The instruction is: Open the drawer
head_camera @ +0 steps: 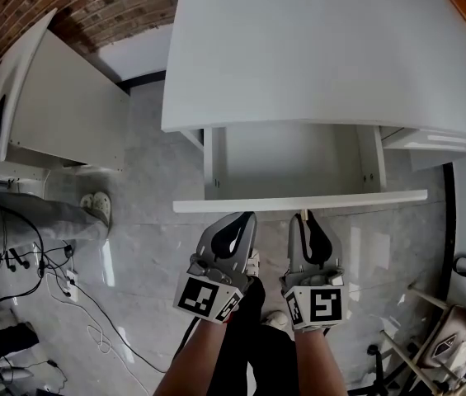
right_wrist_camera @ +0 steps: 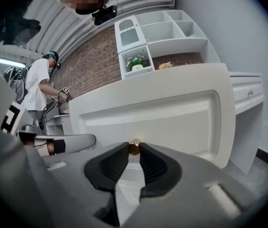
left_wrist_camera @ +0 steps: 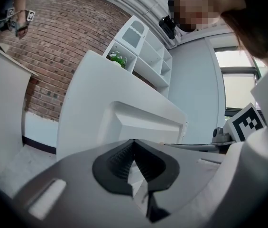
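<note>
So the white drawer (head_camera: 340,198) is sitting pulled out from under the plain white desk (head_camera: 315,48), with its flat front panel hanging over the grey marbled floor (head_camera: 150,221). The right tongs (right_wrist_camera: 134,149) are clenched on the small round brass knob (right_wrist_camera: 134,147) in the middle of that front panel. In the right gripper view you can see the black ribbed pads squeezing it from both sides. The left tongs (left_wrist_camera: 134,144) are clamped tight with nothing in them and the tips meeting. They're parked just beside the right ones, close to the drawer front and a bit left of the knob; can't tell if they actually touch the panel. Both point roughly level at the drawer, and in the head view the marker cubes sit near the bottom, above the person's forearms. Background stuff: a red brick wall (head_camera: 92,7), and a white shelf unit (right_wrist_camera: 162,32) with a green plant (right_wrist_camera: 136,62) in one cubby. Off to the side a person in a white shirt (right_wrist_camera: 36,87) is busy at another desk.
</note>
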Motion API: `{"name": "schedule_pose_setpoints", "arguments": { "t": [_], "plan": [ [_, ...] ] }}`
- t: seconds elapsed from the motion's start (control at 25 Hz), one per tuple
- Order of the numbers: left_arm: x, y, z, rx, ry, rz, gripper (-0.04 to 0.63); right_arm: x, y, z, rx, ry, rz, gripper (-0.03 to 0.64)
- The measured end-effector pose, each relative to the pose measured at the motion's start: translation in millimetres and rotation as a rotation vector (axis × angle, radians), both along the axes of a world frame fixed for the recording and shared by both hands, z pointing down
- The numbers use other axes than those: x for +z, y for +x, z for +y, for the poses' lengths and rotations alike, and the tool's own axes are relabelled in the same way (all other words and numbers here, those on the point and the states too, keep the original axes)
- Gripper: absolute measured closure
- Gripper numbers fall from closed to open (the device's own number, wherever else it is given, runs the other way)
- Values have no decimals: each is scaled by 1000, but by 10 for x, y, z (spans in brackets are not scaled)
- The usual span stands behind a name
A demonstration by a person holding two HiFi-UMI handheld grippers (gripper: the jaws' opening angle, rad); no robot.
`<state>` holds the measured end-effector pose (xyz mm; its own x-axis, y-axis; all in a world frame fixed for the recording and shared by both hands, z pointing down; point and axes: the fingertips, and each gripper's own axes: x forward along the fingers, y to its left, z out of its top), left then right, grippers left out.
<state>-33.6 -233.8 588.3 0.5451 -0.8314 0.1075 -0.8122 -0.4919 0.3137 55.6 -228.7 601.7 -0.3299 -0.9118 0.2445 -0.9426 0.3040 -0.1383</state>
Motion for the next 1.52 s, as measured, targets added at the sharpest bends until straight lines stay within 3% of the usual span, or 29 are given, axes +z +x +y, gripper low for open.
{"name": "schedule_pose_setpoints", "arguments": {
  "t": [1.52],
  "plan": [
    [-11, 60, 1088, -21, -8, 6, 592, -5, 43, 1100, -85, 12, 92, 545]
  ]
}}
